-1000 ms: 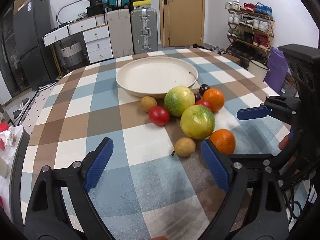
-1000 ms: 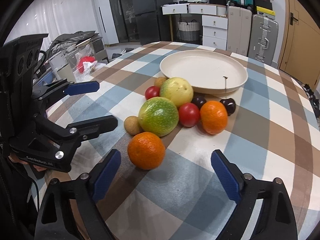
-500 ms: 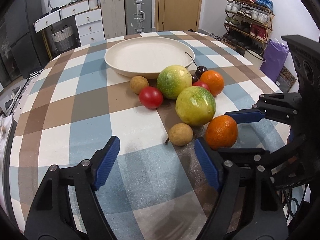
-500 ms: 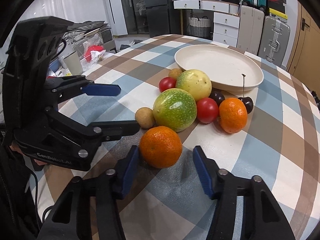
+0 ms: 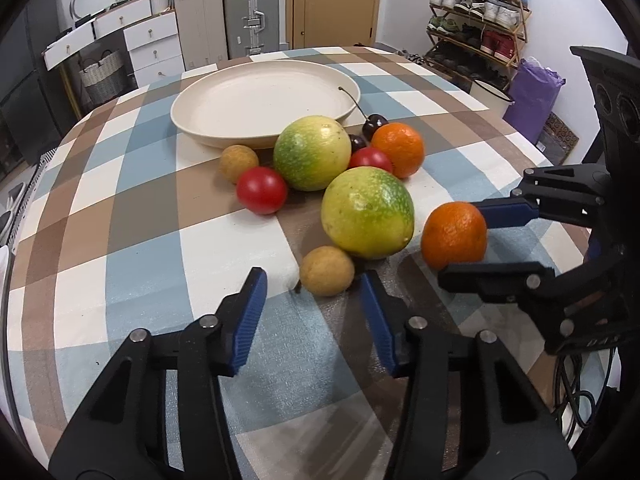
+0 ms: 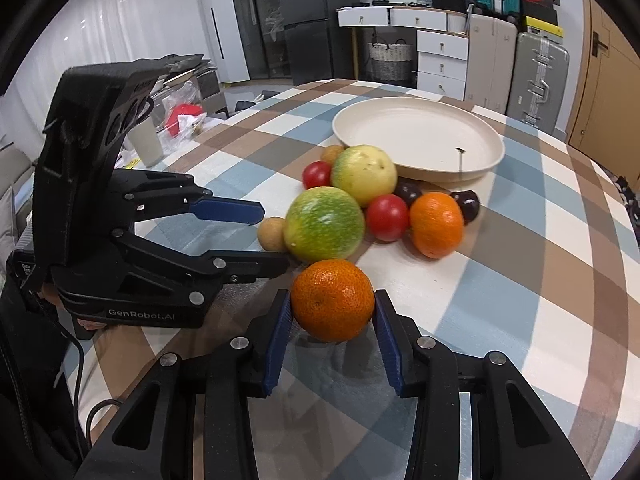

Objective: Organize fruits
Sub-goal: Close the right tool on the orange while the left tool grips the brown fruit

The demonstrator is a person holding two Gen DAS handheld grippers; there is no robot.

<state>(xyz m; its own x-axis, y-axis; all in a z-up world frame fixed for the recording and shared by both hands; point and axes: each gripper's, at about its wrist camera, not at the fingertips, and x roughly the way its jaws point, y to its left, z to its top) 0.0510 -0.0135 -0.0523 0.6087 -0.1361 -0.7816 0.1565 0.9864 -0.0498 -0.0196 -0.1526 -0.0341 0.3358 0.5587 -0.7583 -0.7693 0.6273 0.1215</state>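
Observation:
A pile of fruit lies on the checked tablecloth in front of an empty cream plate (image 5: 224, 120) (image 6: 420, 136). My right gripper (image 6: 332, 316) is shut on the near orange (image 6: 332, 300), also seen in the left wrist view (image 5: 454, 236). My left gripper (image 5: 316, 316) is open, its pads either side of a small tan longan (image 5: 327, 270), apart from it. Behind sit two green-yellow round fruits (image 5: 367, 214) (image 5: 312, 152), two red tomatoes (image 5: 262, 189) (image 5: 370, 160), a second orange (image 5: 398, 148), another longan (image 5: 238, 162) and dark cherries (image 5: 374, 125).
The table's round edge curves on the right (image 6: 624, 240). Off the table stand suitcases (image 5: 252, 16), white drawers (image 5: 152, 44), a shoe rack (image 5: 480, 20) and a purple bag (image 5: 534, 96). A cup (image 6: 146, 142) and bagged clutter lie at the left.
My right gripper has closed onto the near orange. My left gripper has moved forward and narrowed around the near longan.

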